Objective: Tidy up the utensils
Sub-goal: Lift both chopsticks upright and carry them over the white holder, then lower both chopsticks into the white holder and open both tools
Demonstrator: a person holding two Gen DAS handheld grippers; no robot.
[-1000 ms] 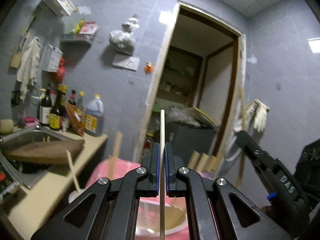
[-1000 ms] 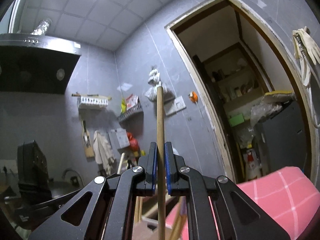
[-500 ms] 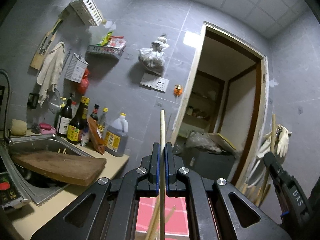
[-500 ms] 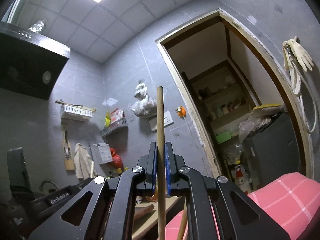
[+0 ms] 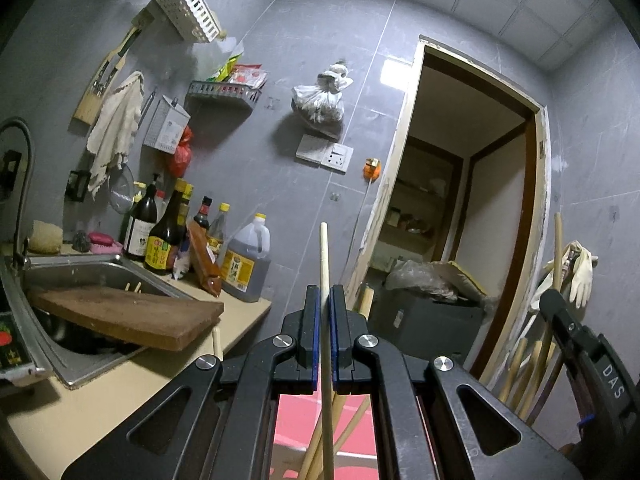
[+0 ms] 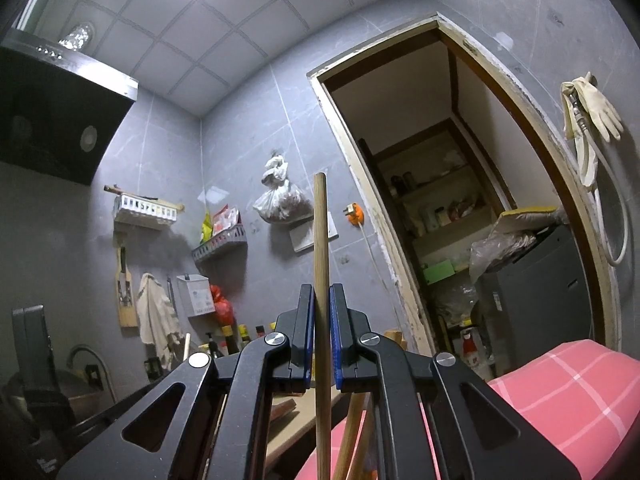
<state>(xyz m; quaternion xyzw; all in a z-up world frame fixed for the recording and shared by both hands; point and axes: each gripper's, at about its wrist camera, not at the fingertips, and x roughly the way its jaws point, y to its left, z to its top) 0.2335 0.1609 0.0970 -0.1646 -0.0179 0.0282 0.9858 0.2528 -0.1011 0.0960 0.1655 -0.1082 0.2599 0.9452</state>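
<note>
Pale chopstick [image 5: 325,264]: stands upright between the blue pads of the left gripper [image 5: 325,300], clamped at about mid-length; its blunt top rises well above the fingertips and its lower part runs down past the bottom edge of the left wrist view.
Left gripper: jaws closed tight on the pale chopstick, the pads pressing it from both sides, with no other thing between them.
Brown chopstick [image 6: 321,248]: thicker and darker, upright between the blue pads of the right gripper [image 6: 321,300]; its flat top stands high above the fingertips, and its shaft runs down out of the right wrist view.
Right gripper: jaws closed on the brown chopstick, gripping it a little below its middle; its black body also shows at the right edge of the left wrist view.
Loose chopsticks [image 5: 344,424]: several lie slanted below the left gripper, just behind the held stick, over the pink cloth [image 6: 568,392]; two more slanted sticks show below the right gripper.
Counter [image 5: 132,392]: beige, left of the left gripper, well apart from the held chopstick.
Sink [image 5: 80,276]: set in the counter, with a wooden cutting board [image 5: 128,314] lying across it.
Bottles [image 5: 164,236]: in a row behind the sink against the grey tiled wall.
Doorway [image 5: 468,208]: right of both held chopsticks, open onto dim shelves.
</note>
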